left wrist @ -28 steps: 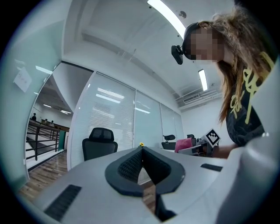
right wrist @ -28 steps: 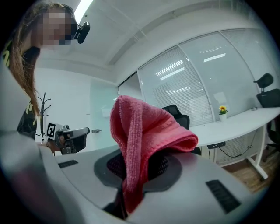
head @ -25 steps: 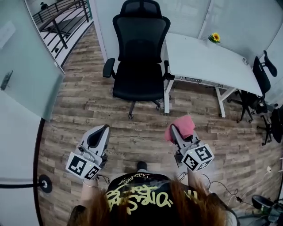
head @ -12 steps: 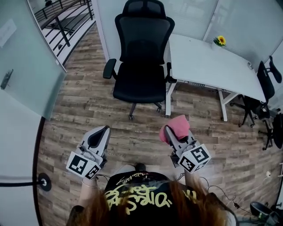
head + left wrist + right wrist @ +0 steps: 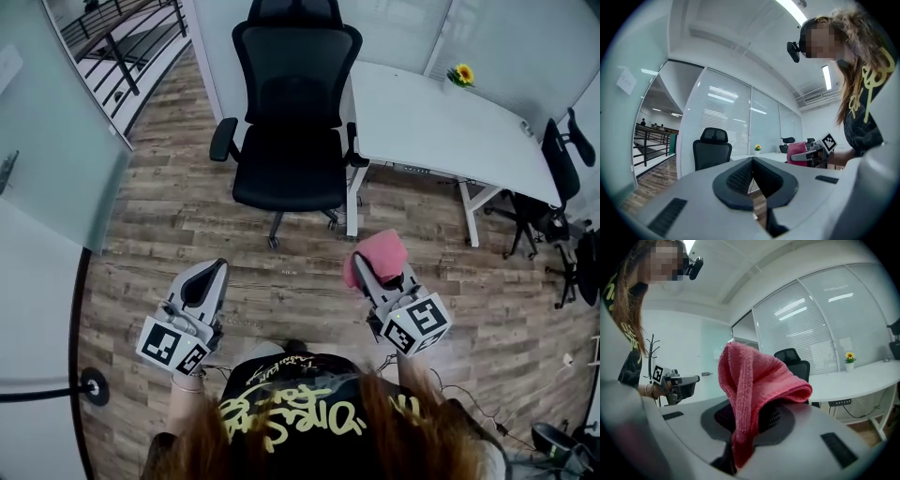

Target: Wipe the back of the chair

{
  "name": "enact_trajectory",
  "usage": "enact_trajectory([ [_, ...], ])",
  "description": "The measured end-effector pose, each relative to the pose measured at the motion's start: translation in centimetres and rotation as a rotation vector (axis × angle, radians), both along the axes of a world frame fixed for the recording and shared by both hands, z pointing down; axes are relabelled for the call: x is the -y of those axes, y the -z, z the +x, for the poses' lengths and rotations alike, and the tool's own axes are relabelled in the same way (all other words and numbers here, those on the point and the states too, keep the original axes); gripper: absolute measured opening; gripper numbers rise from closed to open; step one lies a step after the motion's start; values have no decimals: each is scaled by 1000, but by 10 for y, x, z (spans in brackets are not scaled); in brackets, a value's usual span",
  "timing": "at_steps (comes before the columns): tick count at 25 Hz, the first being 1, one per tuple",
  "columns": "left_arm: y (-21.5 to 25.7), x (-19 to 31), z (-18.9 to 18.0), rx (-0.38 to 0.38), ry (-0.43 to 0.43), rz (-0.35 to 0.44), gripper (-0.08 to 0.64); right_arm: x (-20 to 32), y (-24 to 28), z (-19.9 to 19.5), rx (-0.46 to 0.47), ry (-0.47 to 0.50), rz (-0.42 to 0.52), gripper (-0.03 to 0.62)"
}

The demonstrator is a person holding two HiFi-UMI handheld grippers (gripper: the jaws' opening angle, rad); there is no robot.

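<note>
Step now: looks like walking over with the cloth; no wiping yet.
Chair [image 5: 291,122]: black, on wheels, across the wood floor [image 5: 187,234], well apart from both grippers, seat turned this way.
Chair back [image 5: 295,70]: up high, close to the glass wall [image 5: 394,28], just beside the white desk [image 5: 441,127].
Right gripper [image 5: 366,275]: jaws squeezed on a pink cloth [image 5: 380,253], most of it sticking up and flopping over the tips.
Left gripper [image 5: 212,277]: jaws pressed together, nothing inside.
How to do it well: get close first. Keep the pinch tight so the cloth cannot drop. Push the floppy part flat on the chair back and rub from top to bottom in rows. Probably wise to steady an armrest with the left gripper, since a chair on wheels may roll or spin. Go gently near the desk edge.
Count of grippers: two.
Count of cloths: one.
Count of chairs: one in the middle, plus at least one more black chair [image 5: 561,150] at the far right.
Count of desks: one.
Count of yellow flowers [image 5: 460,75]: one little pot, on the desk's far corner.
</note>
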State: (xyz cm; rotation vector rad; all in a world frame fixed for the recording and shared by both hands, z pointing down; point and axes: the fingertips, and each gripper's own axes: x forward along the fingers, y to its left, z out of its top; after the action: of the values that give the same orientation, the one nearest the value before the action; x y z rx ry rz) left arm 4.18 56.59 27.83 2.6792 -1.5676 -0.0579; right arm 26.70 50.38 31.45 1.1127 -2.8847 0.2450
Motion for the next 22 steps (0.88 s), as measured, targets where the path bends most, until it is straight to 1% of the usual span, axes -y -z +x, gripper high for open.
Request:
enact_trajectory([
  [5,4,-4,5,14,8,14,-6,-2,-11,-6,-40,41,0,63],
  [9,-4,-3,-4,-4,22,-18,-6,1,-20,-12,-18,49,-25,63],
  [12,-7,3,-14,-16,36,-19,-6,7,-24,-16,-12,46,-36,63],
  [16,-10,22,-19,-15,14,-1,-6,21,-25,-21,-11,27,-28,63],
  [22,-22,75,-36,-57,-28,1,-6,59,-32,-40,-38,-5,-41,63],
])
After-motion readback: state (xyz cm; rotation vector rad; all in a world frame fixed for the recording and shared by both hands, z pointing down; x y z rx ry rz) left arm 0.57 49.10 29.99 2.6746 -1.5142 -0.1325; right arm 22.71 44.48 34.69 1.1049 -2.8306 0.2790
